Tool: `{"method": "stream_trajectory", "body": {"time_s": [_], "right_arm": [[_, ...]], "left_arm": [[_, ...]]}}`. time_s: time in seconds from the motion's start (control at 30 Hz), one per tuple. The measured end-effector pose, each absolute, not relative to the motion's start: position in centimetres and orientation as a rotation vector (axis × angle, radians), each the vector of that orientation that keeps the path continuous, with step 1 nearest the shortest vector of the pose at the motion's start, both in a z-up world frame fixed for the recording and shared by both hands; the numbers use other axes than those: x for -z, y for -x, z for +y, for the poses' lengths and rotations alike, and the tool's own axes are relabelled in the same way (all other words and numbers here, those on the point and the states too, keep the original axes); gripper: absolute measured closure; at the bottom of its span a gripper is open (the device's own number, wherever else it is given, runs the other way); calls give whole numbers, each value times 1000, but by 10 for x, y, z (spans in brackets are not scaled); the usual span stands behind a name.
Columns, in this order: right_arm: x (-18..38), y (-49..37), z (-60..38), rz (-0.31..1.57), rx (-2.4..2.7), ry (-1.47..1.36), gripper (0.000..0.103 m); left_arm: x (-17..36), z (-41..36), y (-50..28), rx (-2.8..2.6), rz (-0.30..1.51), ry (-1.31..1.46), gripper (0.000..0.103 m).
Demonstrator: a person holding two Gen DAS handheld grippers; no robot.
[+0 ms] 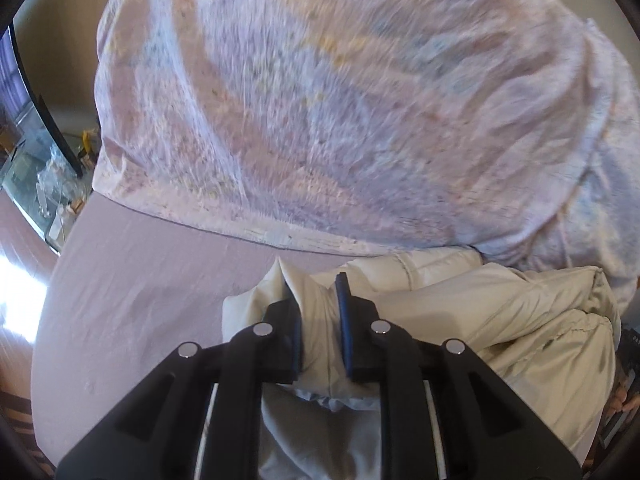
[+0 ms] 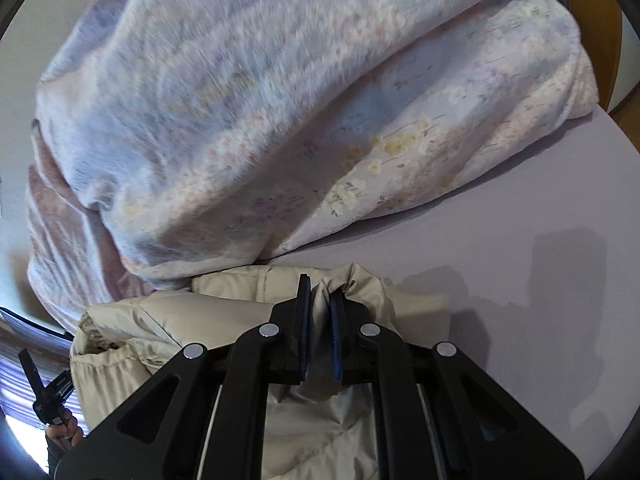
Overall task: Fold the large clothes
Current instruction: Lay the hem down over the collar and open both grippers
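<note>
A cream padded jacket [image 1: 500, 312] lies bunched on the mauve bed sheet [image 1: 140, 280], just in front of a heaped floral duvet [image 1: 340, 120]. My left gripper [image 1: 314, 292] is shut on a raised fold at the jacket's left end, with the cloth pinched between its blue pads. In the right wrist view the same jacket [image 2: 192, 312] stretches off to the left. There my right gripper [image 2: 321, 296] is shut on a gathered fold at its right end. Pale lining hangs below both sets of jaws. The lower part of the jacket is hidden behind the grippers.
The floral duvet [image 2: 260, 120] fills the far half of the bed, with a striped mauve cover [image 2: 68, 240] beside it. Bare sheet [image 2: 520, 280] lies to the right. A glass cabinet [image 1: 40, 184] stands off the bed's left side. A person's hand [image 2: 64, 436] shows at the lower left.
</note>
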State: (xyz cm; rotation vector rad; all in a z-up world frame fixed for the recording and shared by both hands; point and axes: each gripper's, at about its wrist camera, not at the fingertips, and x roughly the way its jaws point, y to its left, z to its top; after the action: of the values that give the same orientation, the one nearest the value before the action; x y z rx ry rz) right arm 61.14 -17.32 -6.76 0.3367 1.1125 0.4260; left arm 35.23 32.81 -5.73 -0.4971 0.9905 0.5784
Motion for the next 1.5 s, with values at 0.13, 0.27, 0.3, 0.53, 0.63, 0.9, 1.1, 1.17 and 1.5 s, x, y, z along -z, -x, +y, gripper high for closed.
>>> {"method": "stream_trajectory", "body": {"time_s": [0.13,0.27,0.3,0.53,0.63,0.9,1.1,1.17,1.5], "right_arm": [[83,-623,-164,1136,-406,-340,92],[97,-634,-163,1188,-395,-401,89],[99,-635,-165,1199,-394,-412,88],[71,-634,-191,1182,-422,-503,62],[42,-620,-204,1069,-391,-476,23],[20,-570,-169,1071,-535,-322,35],[37,-519,-105,1130,-682,-190,58],[44,-512,-92,1130,-680,-144,66],[81,-520,-61,1078,-593,-59,69]], "left_arm": [[75,332,-363,-600,1013,515,84],[86,334,-369,-610,1028,535,80],[88,335,-370,-608,1029,543,78],[80,341,-364,-569,999,592,51],[61,336,-357,-603,966,542,23],[31,287,-340,-519,909,477,21],[36,237,-330,-484,901,402,21],[44,230,-331,-485,909,389,21],[79,239,-356,-603,886,357,18]]}}
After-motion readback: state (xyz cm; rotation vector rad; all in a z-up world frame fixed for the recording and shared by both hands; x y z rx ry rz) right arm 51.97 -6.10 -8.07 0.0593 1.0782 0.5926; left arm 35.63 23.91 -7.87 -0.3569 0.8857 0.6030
